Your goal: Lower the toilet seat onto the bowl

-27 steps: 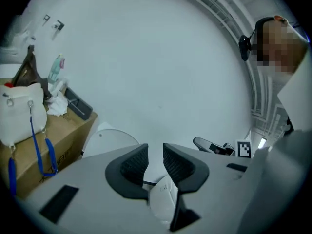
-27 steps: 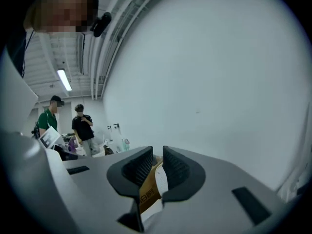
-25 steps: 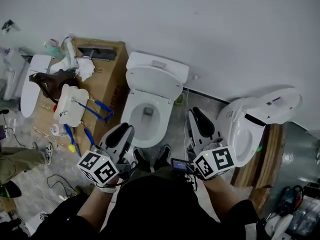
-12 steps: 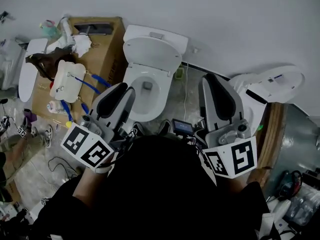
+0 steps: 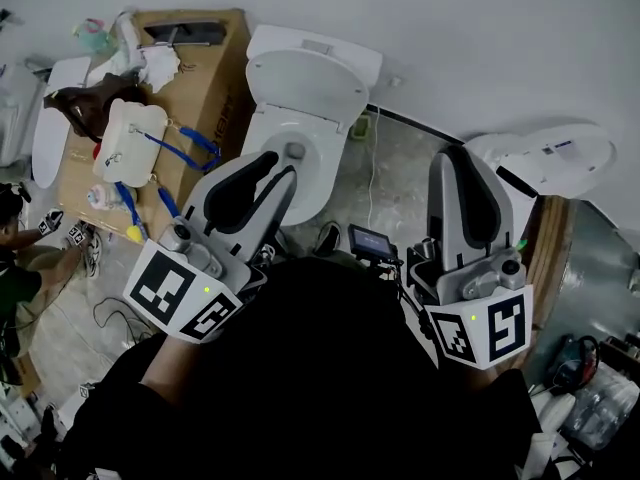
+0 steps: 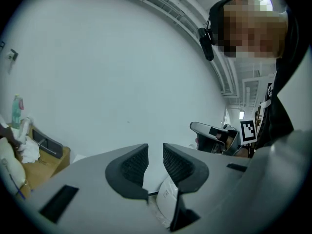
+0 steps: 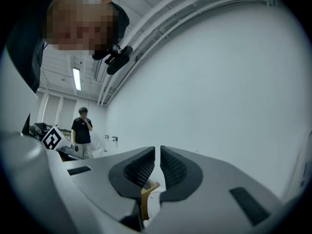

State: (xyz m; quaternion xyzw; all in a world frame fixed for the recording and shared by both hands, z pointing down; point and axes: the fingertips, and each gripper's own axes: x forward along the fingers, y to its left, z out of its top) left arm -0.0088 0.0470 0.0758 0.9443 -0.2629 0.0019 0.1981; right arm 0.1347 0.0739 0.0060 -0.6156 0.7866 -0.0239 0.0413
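We judge the task hardly begun. The toilet (image 5: 300,118) stands on the floor against the wall (image 5: 480,38), beside a cardboard box (image 5: 220,78). What we take for the seat (image 5: 305,93), a white oval, leans upright against the tank (image 5: 315,46) above the open bowl (image 5: 332,160). Neither claw touches it. The left gripper (image 5: 275,168) hangs in the air before the bowl's near rim, jaws a narrow gap apart and empty. The right gripper (image 5: 463,158) is well off to the side; its jaws have just been closing and meet on nothing. The reach, the hold and the lowering are all left. We cannot tell whether a lid stands behind the seat. The left gripper hides the bowl's near half, and both gripper views show mostly wall.
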